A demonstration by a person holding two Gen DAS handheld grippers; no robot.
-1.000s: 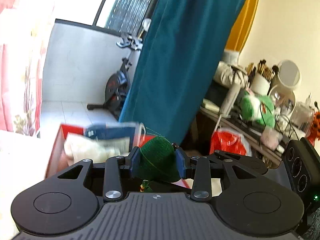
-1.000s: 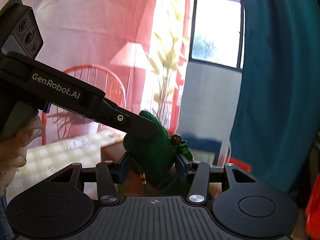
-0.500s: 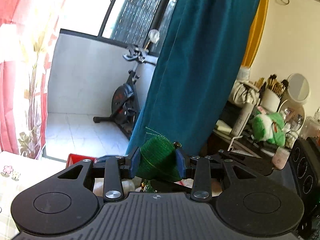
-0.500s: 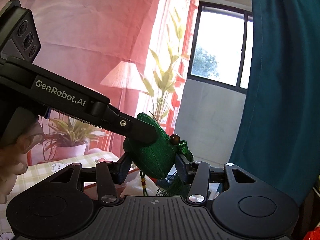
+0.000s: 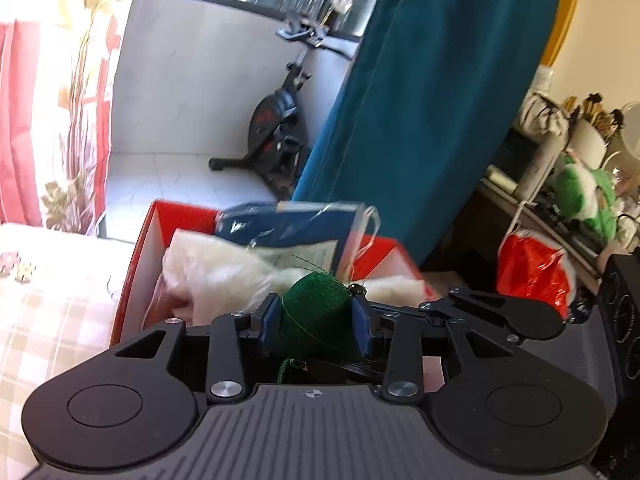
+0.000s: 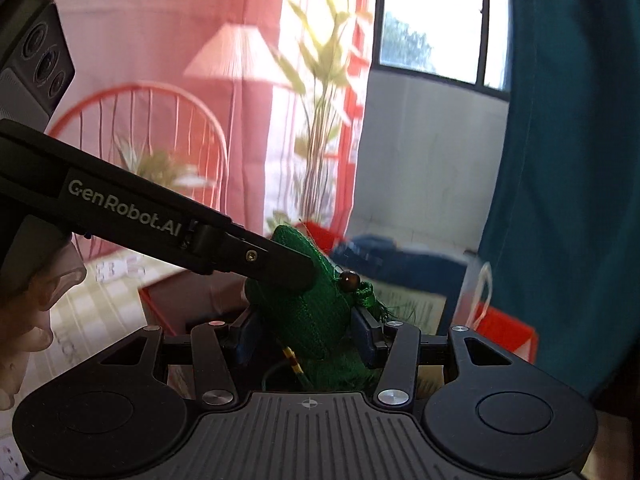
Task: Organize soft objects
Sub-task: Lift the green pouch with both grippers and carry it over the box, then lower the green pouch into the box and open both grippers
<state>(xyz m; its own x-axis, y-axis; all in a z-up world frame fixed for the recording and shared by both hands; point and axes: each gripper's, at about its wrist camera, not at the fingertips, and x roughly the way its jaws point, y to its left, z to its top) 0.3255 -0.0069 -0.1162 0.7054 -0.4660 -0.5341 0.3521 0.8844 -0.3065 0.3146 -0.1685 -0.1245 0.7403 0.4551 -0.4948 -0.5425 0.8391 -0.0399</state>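
Observation:
A small green knitted pouch (image 5: 316, 312) with a brown bead and tassel is pinched from both sides at once. My left gripper (image 5: 316, 326) is shut on it with its blue pads, and my right gripper (image 6: 306, 330) is shut on the same green pouch (image 6: 304, 312). In the right wrist view the left gripper's finger (image 6: 280, 264) lies across the pouch's top. Just beyond and below stands an open red box (image 5: 138, 256) holding white fluffy stuffing in clear plastic (image 5: 216, 272) and a blue packet (image 5: 292, 224).
The red box (image 6: 502, 330) sits on a checked tablecloth (image 5: 48, 312). A teal curtain (image 5: 420, 112) hangs behind it, with an exercise bike (image 5: 276, 136) on the balcony. A cluttered shelf with a green plush (image 5: 584, 196) and a red bag (image 5: 532, 268) is at right. A person's hand (image 6: 24, 308) holds the left gripper.
Both grippers, still clamped on the pouch, have swung down and across; the red box with its stuffing has come back into view right in front of them.

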